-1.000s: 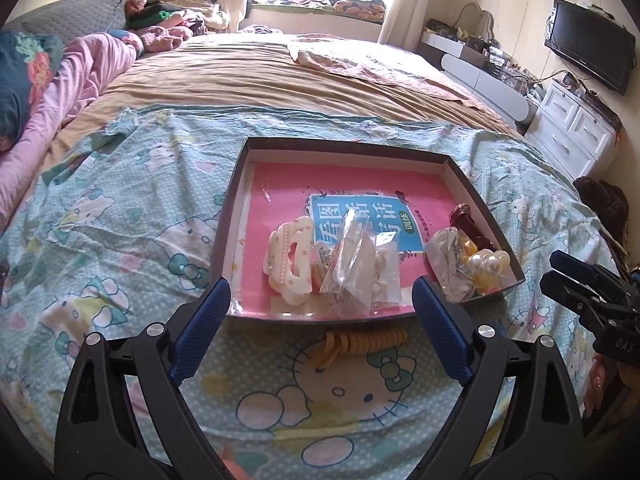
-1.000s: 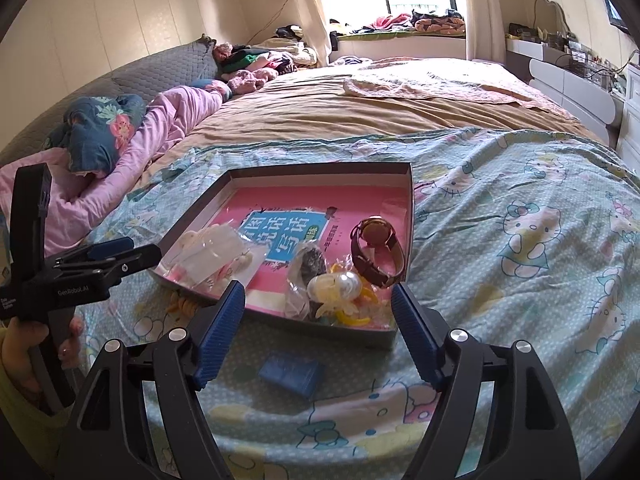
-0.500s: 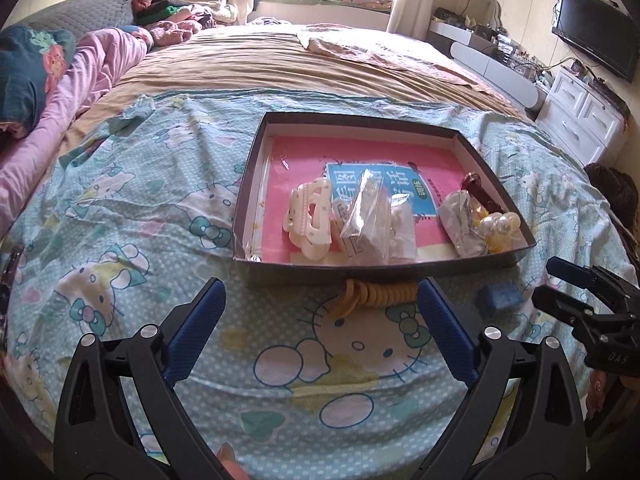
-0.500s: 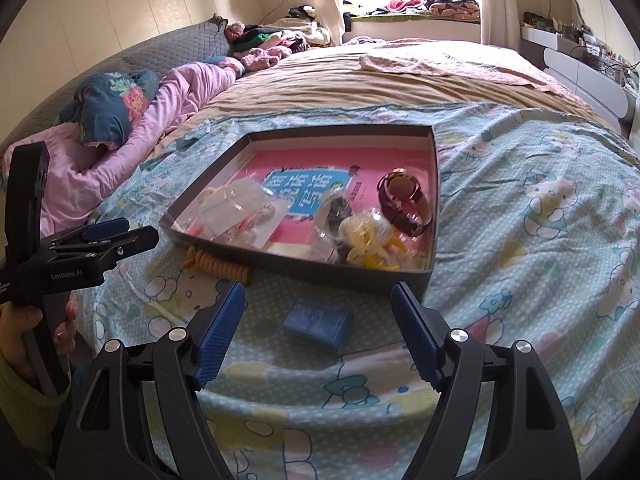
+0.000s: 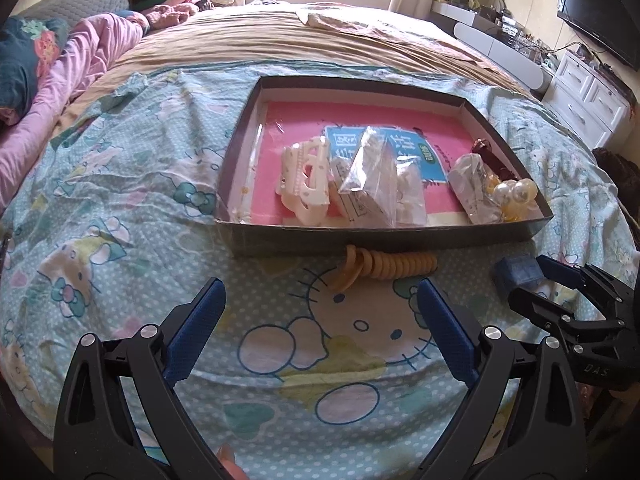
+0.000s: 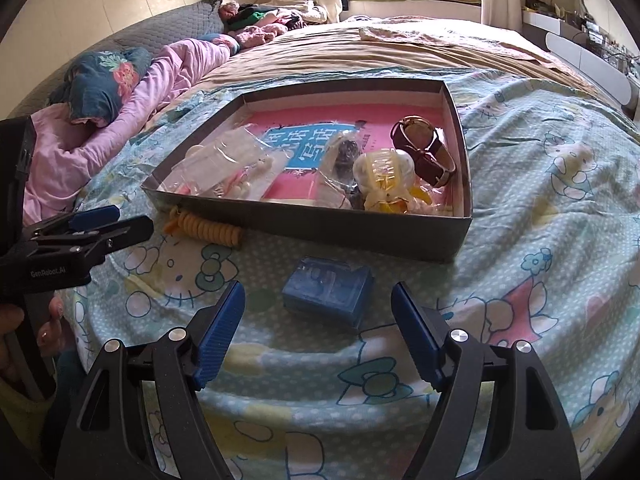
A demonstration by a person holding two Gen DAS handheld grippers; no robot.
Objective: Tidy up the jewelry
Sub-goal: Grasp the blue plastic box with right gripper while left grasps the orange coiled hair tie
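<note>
A: What sits closest to the cameras?

B: The left gripper (image 5: 320,320), at 6 o'clock in its own view, fingers spread wide with nothing between them, hanging over the cartoon-cat bedspread (image 5: 120,208). The right gripper (image 6: 318,330) is the same in its view: fingers spread, empty.

A: And just ahead of the right one?

B: A small blue box (image 6: 327,290) lies on the bedspread toward 12 o'clock from the spread fingers, not touching either of them. In the left view that blue box (image 5: 516,274) shows at about 3 o'clock, partly behind the right gripper (image 5: 560,292).

A: What is ahead of the left one?

B: A yellow coil hair tie (image 5: 384,266), lying on the bedspread at 12 o'clock from the fingers, right against the near wall of the tray (image 5: 360,236). From the right view the hair tie (image 6: 208,230) is at about 10 o'clock, with the left gripper (image 6: 116,224) at 9 o'clock.

A: What does the tray hold?

B: It is a shallow dark tray (image 6: 320,226) with a pink floor. Near its front edge are a white hair clip (image 5: 306,178), clear plastic bags (image 5: 374,176) and a pearly yellow clip (image 6: 384,180). A brown watch (image 6: 424,148) stands on its side at the right end, by the wall. A blue printed card (image 6: 308,144) lies flat under the bags.

A: And farther off?

B: A tan blanket (image 5: 300,40) covers the bed beyond the tray. Pink bedding (image 6: 160,76) lies at 10 o'clock, and a white dresser (image 5: 592,100) stands at 2 o'clock.
</note>
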